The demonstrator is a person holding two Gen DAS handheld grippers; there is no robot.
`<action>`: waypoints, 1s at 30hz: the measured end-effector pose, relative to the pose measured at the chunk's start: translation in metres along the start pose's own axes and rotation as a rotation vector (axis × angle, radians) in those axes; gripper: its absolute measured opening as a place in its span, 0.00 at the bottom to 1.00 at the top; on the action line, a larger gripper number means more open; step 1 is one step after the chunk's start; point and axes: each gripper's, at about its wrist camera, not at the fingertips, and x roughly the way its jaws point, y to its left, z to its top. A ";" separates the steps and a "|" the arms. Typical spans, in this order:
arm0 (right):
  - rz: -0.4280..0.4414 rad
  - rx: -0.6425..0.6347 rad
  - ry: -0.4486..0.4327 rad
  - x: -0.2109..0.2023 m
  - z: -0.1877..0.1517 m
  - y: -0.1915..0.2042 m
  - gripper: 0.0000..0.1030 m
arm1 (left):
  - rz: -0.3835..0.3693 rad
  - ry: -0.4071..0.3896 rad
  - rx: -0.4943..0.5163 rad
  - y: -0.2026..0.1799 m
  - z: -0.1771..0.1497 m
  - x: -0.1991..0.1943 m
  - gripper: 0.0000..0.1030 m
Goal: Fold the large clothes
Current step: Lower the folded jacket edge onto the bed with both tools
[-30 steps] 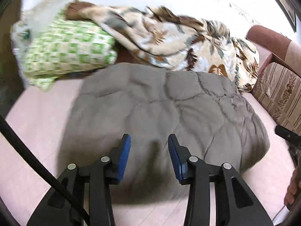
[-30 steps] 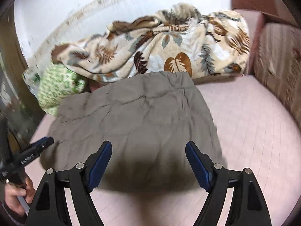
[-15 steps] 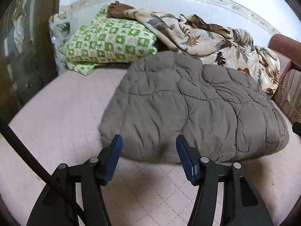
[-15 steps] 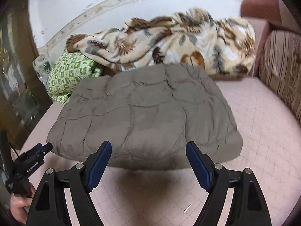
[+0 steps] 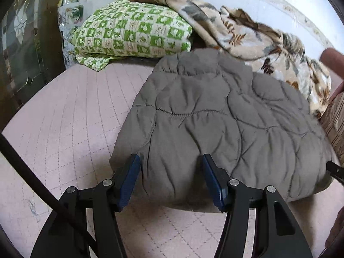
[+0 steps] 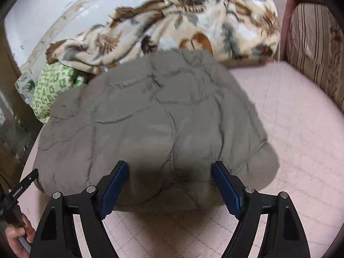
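Change: half a second ago we hung back from the quilt [image 5: 225,116]; now both tongs are pushed up to its near edge.
Left tongs [image 5: 171,179]: released, jaws spread, the padded hem bulging between them.
Right tongs [image 6: 169,186]: released too, astride the edge near the right corner.
Quilt: folded grey bundle on the pink bed [image 6: 301,129], just before the leaf blanket [image 6: 193,28] and green pillow [image 5: 133,32].
Meaning: we judge we are lining up to pinch this edge for another fold.
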 end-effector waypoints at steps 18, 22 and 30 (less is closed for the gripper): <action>-0.017 -0.019 0.009 0.003 0.001 0.011 0.93 | 0.084 -0.018 0.085 -0.013 0.001 0.001 0.61; -0.006 -0.029 -0.060 -0.017 0.005 0.016 0.93 | 0.091 -0.059 0.091 -0.015 0.003 -0.009 0.61; 0.023 -0.102 -0.083 -0.012 0.005 0.041 0.93 | 0.096 -0.103 0.131 -0.028 0.005 -0.013 0.61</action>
